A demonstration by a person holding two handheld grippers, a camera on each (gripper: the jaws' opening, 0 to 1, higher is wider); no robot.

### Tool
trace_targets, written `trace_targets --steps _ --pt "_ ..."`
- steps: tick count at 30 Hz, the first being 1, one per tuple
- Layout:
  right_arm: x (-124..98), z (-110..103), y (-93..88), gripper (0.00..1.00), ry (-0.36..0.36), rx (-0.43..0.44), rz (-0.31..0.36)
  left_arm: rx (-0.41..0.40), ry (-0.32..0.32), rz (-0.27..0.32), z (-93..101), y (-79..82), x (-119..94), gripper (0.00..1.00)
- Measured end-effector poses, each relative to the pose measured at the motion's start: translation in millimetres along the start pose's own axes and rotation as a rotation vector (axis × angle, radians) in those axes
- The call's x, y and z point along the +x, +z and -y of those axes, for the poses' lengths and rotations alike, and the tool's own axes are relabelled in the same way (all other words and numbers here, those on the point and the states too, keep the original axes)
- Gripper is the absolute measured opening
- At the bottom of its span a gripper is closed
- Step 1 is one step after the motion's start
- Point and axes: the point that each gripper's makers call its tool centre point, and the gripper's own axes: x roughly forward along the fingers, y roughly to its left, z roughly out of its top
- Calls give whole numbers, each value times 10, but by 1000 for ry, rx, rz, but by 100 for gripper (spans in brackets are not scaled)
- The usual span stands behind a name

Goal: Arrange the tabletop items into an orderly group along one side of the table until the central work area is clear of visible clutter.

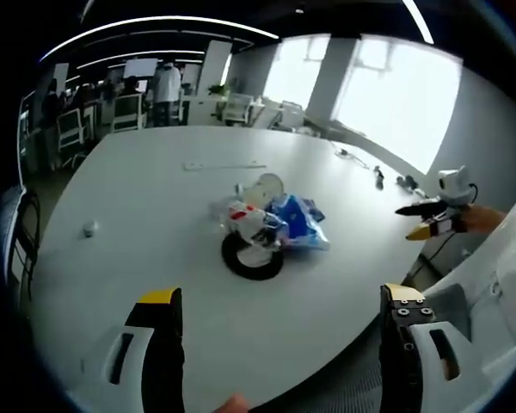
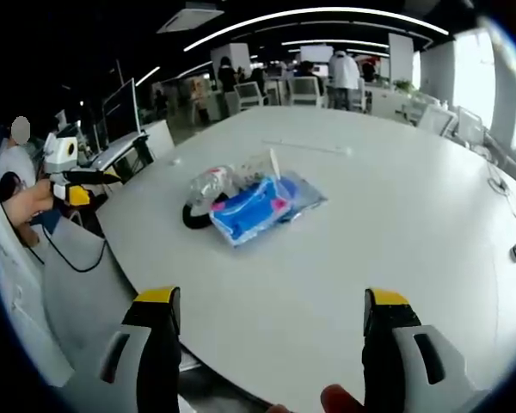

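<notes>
Both grippers hang wide open and empty: left gripper (image 1: 279, 344) and right gripper (image 2: 271, 344) at frame bottom, over the large white round table (image 1: 138, 198). Mid-frame sits a blue plastic packet (image 2: 260, 205) touching a black ring (image 1: 251, 262). Left gripper view adds a small white object (image 1: 89, 228) at left; right gripper view shows a black cable (image 2: 69, 254) lower left.

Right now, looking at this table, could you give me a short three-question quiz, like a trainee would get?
1. True or false: the left tool is holding something.
2. What lies under the pile, dark and round: A) ring B) plate C) cap?
3. Fill in: the blue packet rests on a ____ table.

Key: 1 false, both tools are open and empty, including the right tool. 2 A. 3 white.
</notes>
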Motion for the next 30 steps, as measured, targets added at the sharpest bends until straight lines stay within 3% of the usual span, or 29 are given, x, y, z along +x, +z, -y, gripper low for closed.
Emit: trace_targets --steps 30 --pt "-2 -19 -85 85 1 -3 -25 -24 -15 -8 42 -56 73 92"
